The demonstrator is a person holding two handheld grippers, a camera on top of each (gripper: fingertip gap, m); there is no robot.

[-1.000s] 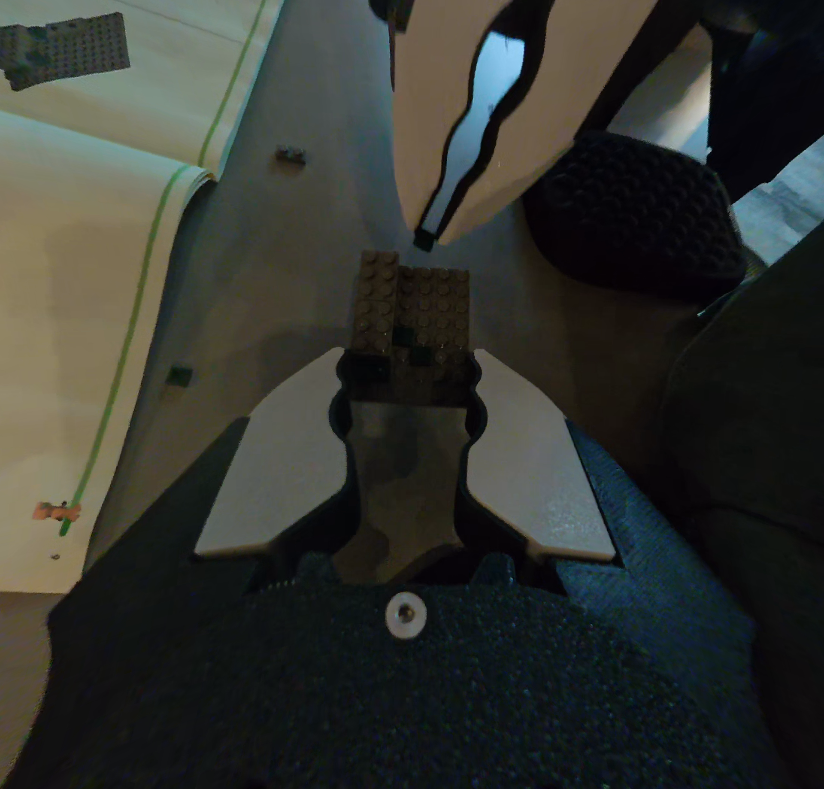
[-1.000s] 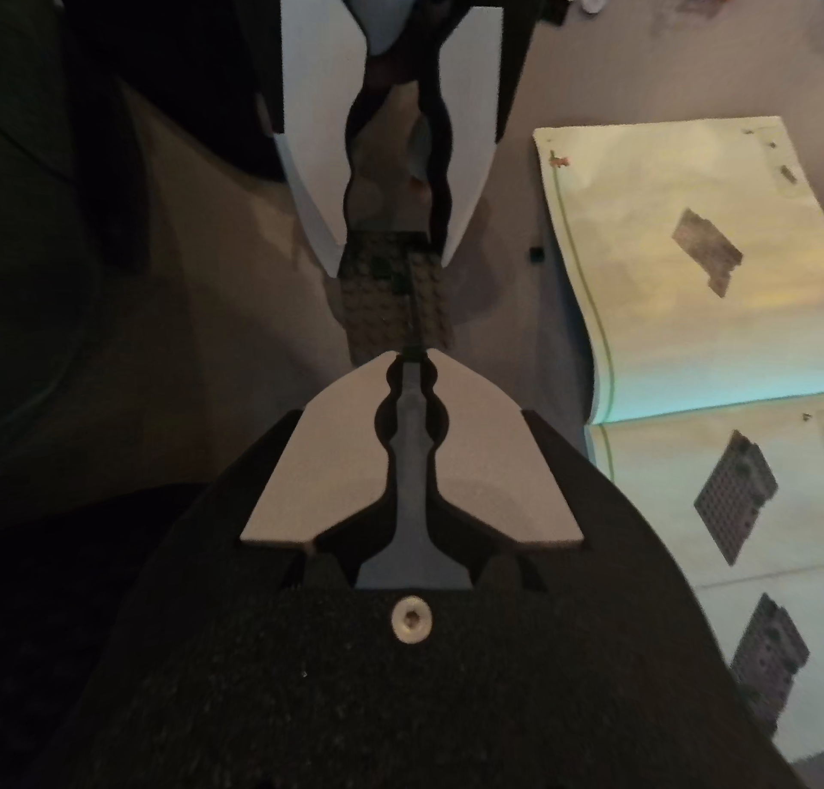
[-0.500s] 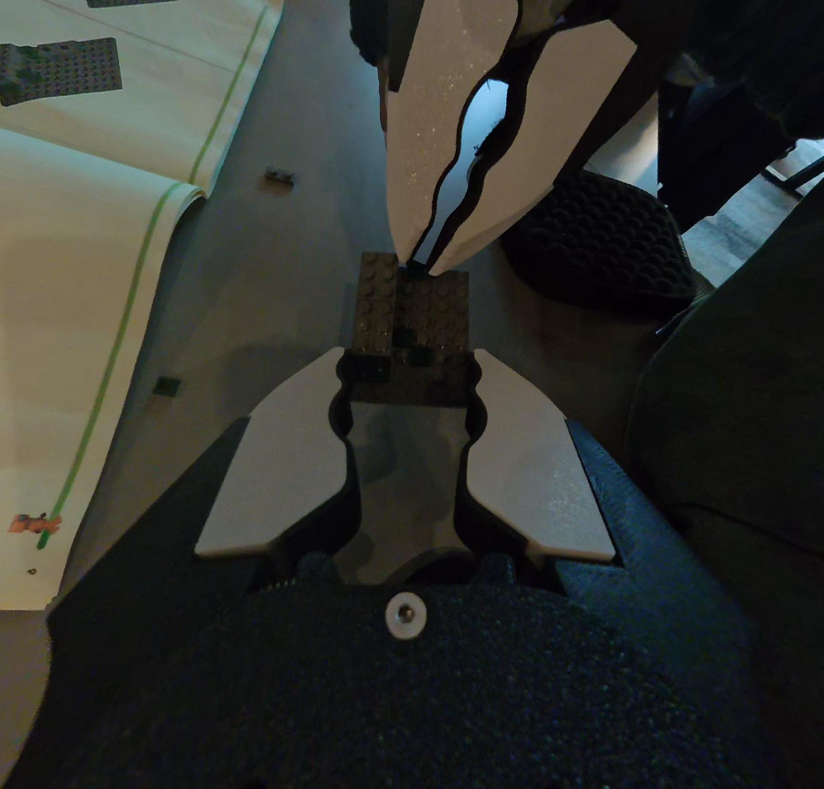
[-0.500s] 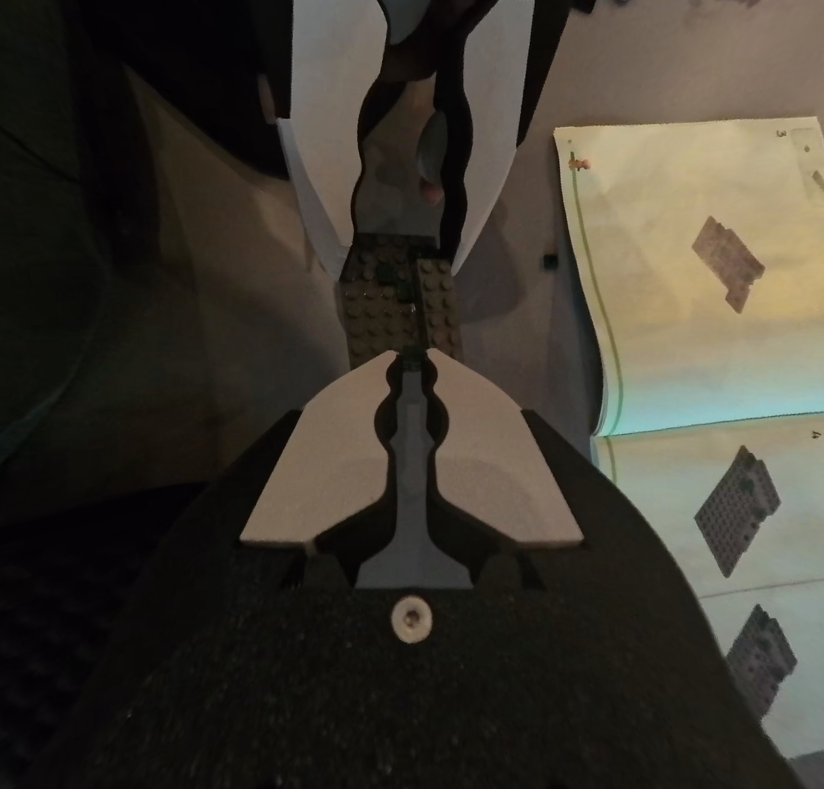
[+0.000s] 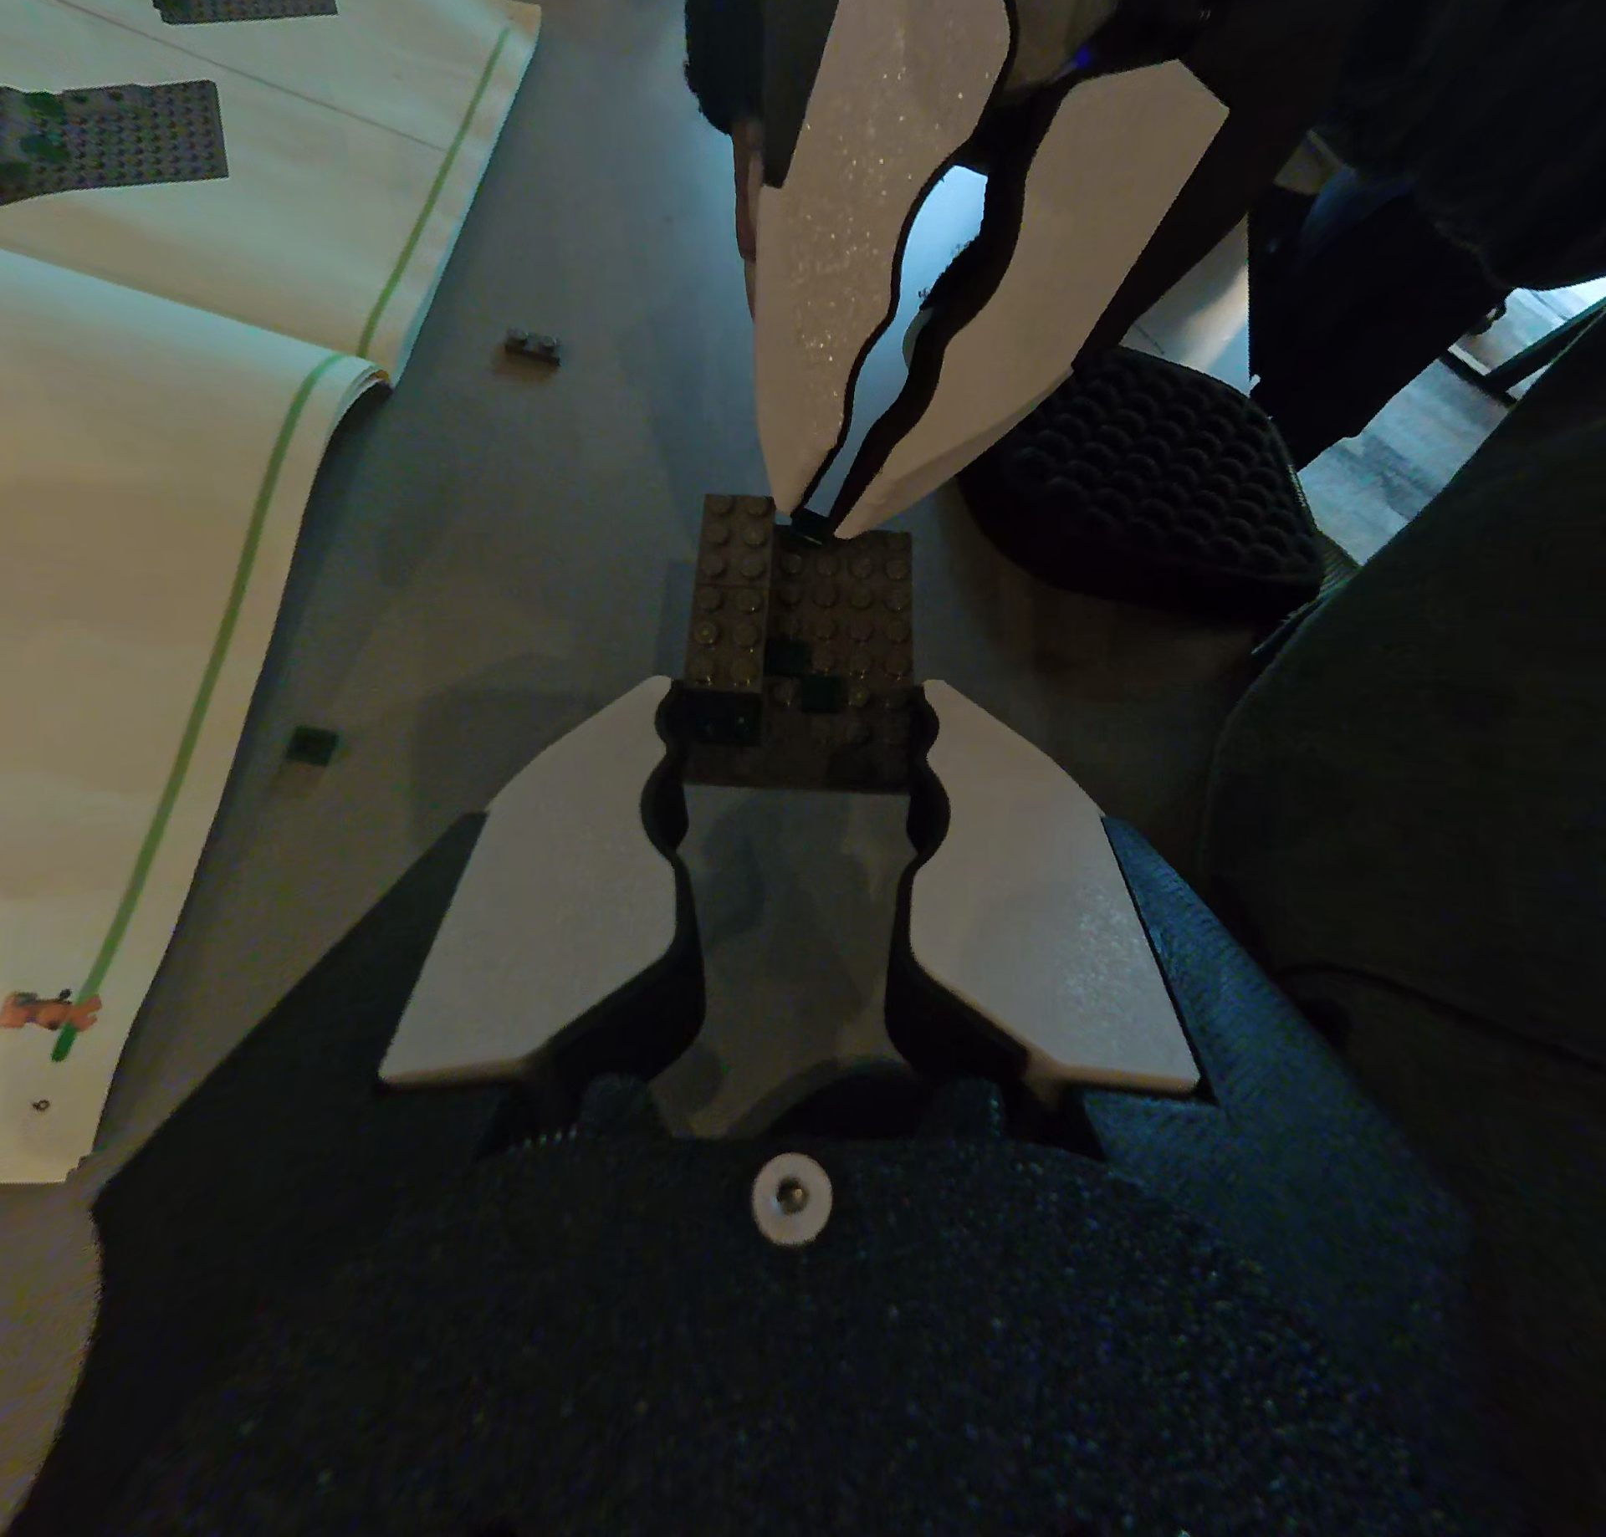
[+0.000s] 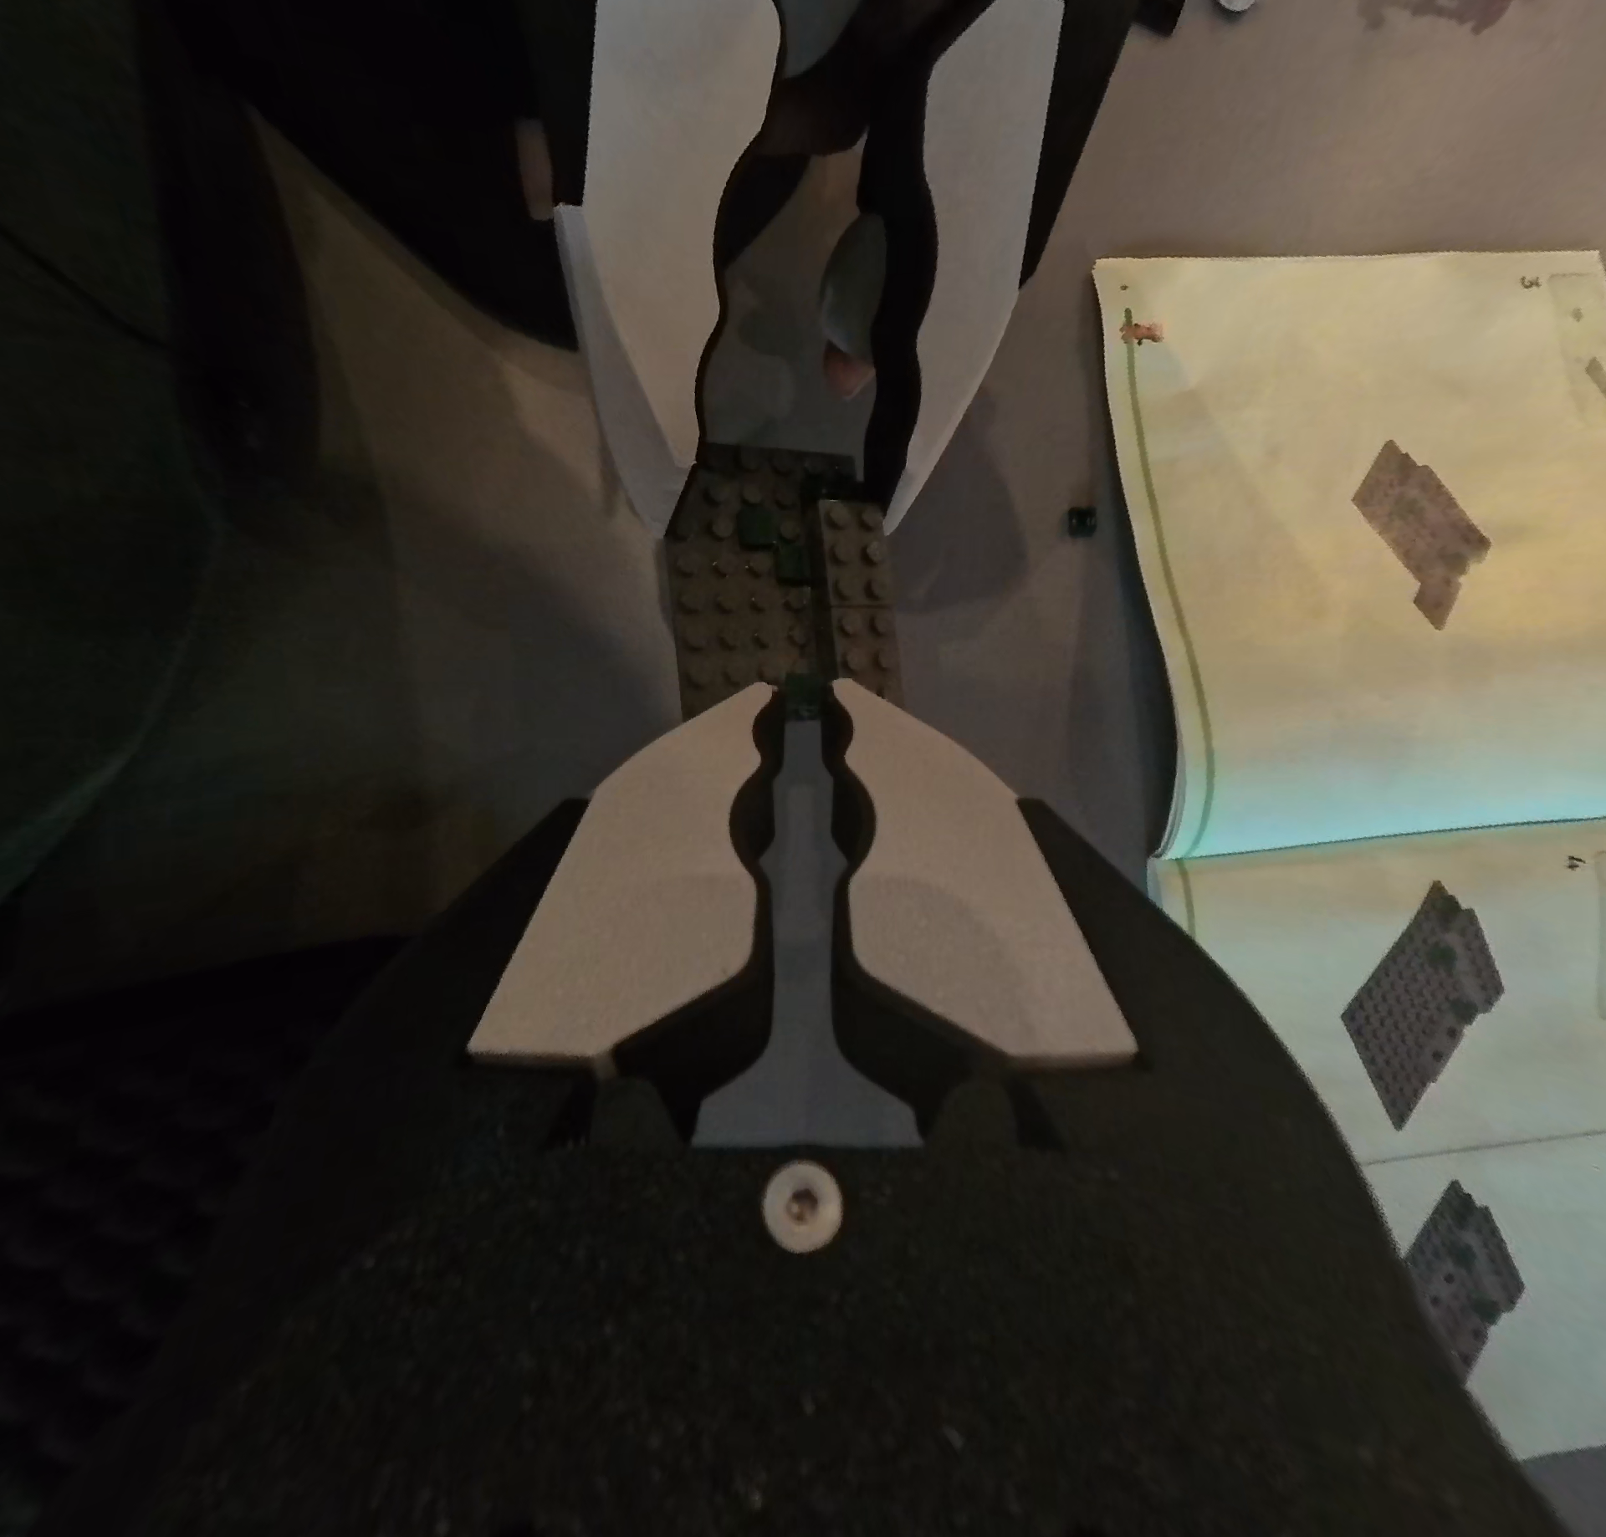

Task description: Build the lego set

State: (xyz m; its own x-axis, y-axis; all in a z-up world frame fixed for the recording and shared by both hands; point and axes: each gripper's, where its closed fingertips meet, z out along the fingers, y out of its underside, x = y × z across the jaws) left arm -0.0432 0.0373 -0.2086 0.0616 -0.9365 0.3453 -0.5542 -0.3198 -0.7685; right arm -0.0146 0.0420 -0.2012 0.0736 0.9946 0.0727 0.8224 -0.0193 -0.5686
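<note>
No words or nos. can be read. The open booklet [image 6: 1356,557] has tiny marks and pics of gray plates, too small and blurry to tell.

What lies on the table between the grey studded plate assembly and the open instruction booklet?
In the left wrist view, a small dark green piece and a small grey piece lie loose between the plate assembly and the booklet.

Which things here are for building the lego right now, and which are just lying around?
In use:
- left gripper, clamping the grey lego plate
- right gripper, pinching a tiny dark green piece
- open instruction booklet

Lying about:
- small grey piece
- loose green piece
- black cushion
</note>
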